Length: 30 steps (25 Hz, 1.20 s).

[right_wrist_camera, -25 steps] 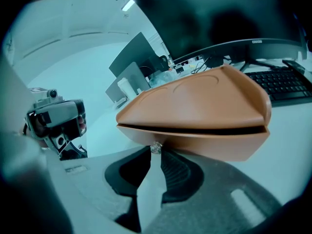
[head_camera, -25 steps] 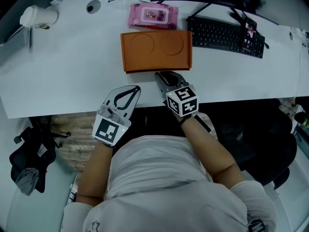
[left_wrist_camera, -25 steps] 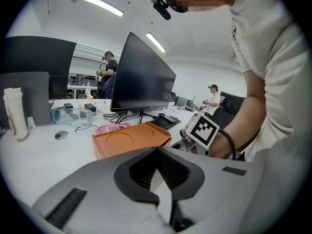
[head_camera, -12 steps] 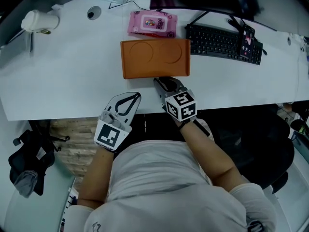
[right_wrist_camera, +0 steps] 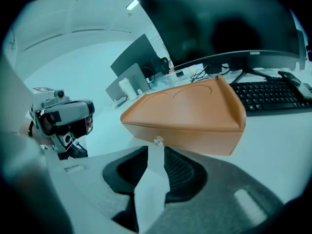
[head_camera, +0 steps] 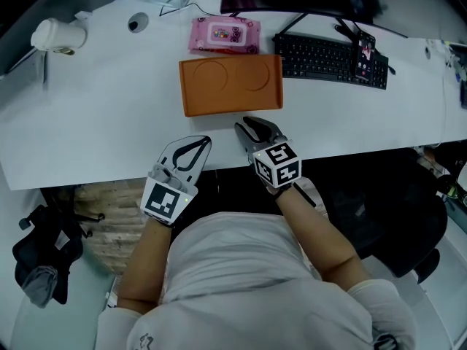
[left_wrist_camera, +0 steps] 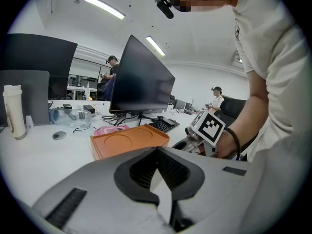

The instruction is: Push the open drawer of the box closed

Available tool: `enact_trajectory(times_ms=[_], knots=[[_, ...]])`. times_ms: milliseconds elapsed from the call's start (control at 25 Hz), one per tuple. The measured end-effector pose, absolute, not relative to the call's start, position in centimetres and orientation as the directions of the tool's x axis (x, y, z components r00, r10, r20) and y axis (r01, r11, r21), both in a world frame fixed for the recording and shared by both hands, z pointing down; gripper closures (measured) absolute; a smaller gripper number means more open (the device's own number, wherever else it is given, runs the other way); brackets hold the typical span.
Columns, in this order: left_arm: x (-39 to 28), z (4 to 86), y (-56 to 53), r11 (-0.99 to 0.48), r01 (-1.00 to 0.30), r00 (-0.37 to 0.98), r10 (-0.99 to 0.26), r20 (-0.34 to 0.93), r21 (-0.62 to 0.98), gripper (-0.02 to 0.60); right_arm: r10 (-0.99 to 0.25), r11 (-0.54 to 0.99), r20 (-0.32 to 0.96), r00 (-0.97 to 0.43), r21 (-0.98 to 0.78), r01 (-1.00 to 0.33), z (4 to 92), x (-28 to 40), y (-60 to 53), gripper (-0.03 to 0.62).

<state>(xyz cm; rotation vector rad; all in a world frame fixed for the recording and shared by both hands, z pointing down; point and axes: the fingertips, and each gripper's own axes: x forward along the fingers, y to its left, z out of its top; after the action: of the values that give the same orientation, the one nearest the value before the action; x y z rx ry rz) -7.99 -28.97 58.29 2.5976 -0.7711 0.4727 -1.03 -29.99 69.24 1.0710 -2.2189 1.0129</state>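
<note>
The orange box (head_camera: 230, 84) lies on the white table (head_camera: 95, 122), and its front face looks flush, with a small knob (right_wrist_camera: 158, 141) on it. My right gripper (head_camera: 255, 125) sits just short of that front face, pointing at the knob. Its jaws are opening and nothing is between them; the right gripper view shows the gap (right_wrist_camera: 156, 148). My left gripper (head_camera: 197, 144) rests near the table's front edge, to the left of and nearer than the box. Its tips (left_wrist_camera: 157, 148) touch and hold nothing. The box (left_wrist_camera: 127, 141) lies beyond them.
Behind the box lie a pink wipes pack (head_camera: 225, 35), a black keyboard (head_camera: 325, 55) with a phone (head_camera: 363, 53) propped by it, and a monitor (right_wrist_camera: 219, 23). A white tumbler (head_camera: 55, 33) stands far left. Other people stand in the background of the left gripper view.
My right gripper has drawn back a little from the box's front face and its jaws have spread apart. The left gripper has stayed where it was.
</note>
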Motion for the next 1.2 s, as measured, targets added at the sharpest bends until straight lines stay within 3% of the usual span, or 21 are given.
enact_trajectory(times_ms=[360, 560, 720, 1200], knots=[[-10.6, 55.2, -26.2, -0.79, -0.573, 0.792, -0.467, 0.393, 0.217, 0.583, -0.573, 0.435, 0.615, -0.541, -0.331, -0.838, 63.5, -1.8, -27.6, 0.491], [-13.1, 51.9, -23.7, -0.79, -0.581, 0.795, -0.501, 0.342, 0.195, 0.583, -0.667, 0.471, 0.526, -0.528, -0.252, -0.845, 58.6, -3.3, -25.3, 0.534], [-14.7, 48.9, -21.5, -0.788, -0.588, 0.793, -0.519, 0.319, 0.181, 0.583, -0.671, 0.525, 0.495, -0.552, -0.209, -0.825, 55.6, -4.5, -22.7, 0.573], [-17.0, 42.7, -14.7, -0.823, -0.56, 0.817, -0.529, 0.228, 0.094, 0.583, -0.728, 0.594, 0.386, -0.567, -0.059, -0.803, 47.8, -7.7, -15.8, 0.591]])
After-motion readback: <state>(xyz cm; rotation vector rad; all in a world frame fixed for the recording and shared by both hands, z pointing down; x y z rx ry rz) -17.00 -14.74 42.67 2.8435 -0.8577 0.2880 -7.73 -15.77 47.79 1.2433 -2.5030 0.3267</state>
